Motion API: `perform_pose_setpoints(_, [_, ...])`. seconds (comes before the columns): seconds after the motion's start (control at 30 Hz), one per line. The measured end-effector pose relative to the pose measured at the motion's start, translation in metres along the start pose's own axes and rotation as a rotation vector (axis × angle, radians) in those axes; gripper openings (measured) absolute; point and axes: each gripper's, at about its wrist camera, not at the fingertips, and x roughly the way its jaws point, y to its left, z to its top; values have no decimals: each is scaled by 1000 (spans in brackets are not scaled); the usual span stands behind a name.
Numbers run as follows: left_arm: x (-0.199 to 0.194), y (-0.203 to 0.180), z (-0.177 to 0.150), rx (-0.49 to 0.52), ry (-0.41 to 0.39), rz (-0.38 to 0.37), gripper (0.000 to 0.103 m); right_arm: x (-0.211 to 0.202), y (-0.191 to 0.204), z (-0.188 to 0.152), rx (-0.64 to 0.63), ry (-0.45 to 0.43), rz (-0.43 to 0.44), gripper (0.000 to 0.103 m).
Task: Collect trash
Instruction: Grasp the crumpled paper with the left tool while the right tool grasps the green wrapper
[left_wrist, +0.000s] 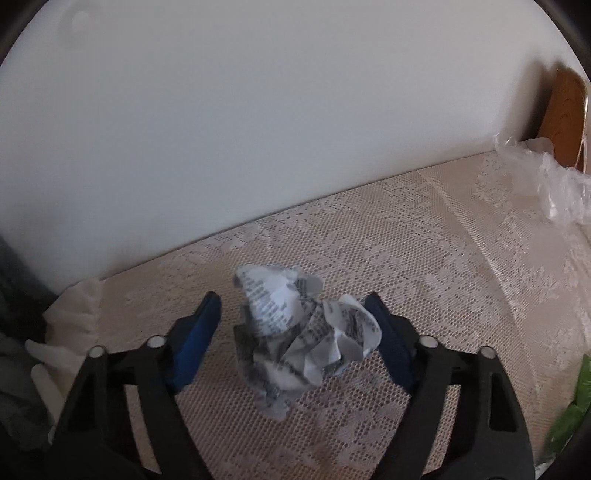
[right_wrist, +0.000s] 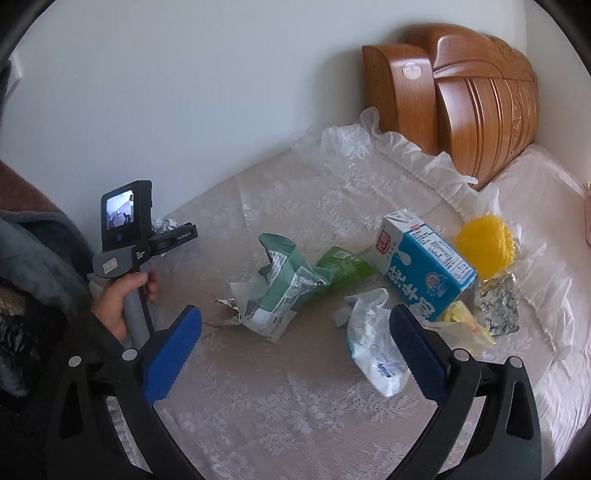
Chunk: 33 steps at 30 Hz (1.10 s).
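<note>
At the far left of the bed (right_wrist: 280, 406), beside the wall, a crumpled ball of printed paper (left_wrist: 303, 336) is framed between the blue fingers (left_wrist: 201, 343) of the left gripper (left_wrist: 295, 328). The fingers are set apart around it: the right one appears to touch the paper's edge, while a gap is seen on the left, so no clamp is judged to be made yet. The step in hand is taken to be the pickup of this ball.

Further right, in the right wrist view, the hand (right_wrist: 122, 295) holding the left tool is seen low over the lace cover. Then come a torn green-and-white wrapper (right_wrist: 280, 295), a green packet (right_wrist: 343, 264), a white tissue pack (right_wrist: 373, 350), a blue milk carton (right_wrist: 424, 266), a yellow mesh ball (right_wrist: 485, 245) and a foil wrapper (right_wrist: 498, 306). The right gripper (right_wrist: 295, 354) is held above these with its fingers wide apart and nothing between them.

Next, the left fingers need to be closed firmly on the light paper before it is lifted; a slip is judged possible.
</note>
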Motion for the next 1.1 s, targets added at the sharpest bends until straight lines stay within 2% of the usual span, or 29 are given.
perform_pose_setpoints(0.1, [1, 1, 4, 9, -3, -27, 50, 8, 3, 1, 35, 7, -13, 101])
perform_pose_setpoints(0.2, [1, 2, 4, 24, -12, -41, 47, 21, 5, 2, 106, 13, 3, 100])
perform_pose_setpoints(0.33, [-12, 8, 4, 27, -35, -64, 46, 44, 12, 7, 177, 16, -2, 91])
perform_pose_setpoints(0.6, [-70, 12, -9, -10, -74, -68, 46, 90, 13, 6, 315, 57, -146, 83])
perform_pose_setpoints(0.7, [-88, 20, -14, -47, -74, -101, 46, 105, 8, 5, 330, 76, -131, 67])
perform_pose_setpoints(0.8, [-106, 15, -22, -44, -96, -98, 46, 105, 5, 4, 314, 62, -118, 51])
perform_pose_setpoints(1.0, [-126, 3, -33, -29, -106, -124, 46, 86, -1, -1, 305, 41, -67, 46])
perform_pose_setpoints(1.1, [-137, -4, -38, -24, -109, -150, 46, 70, 0, -2, 282, 4, 4, 46])
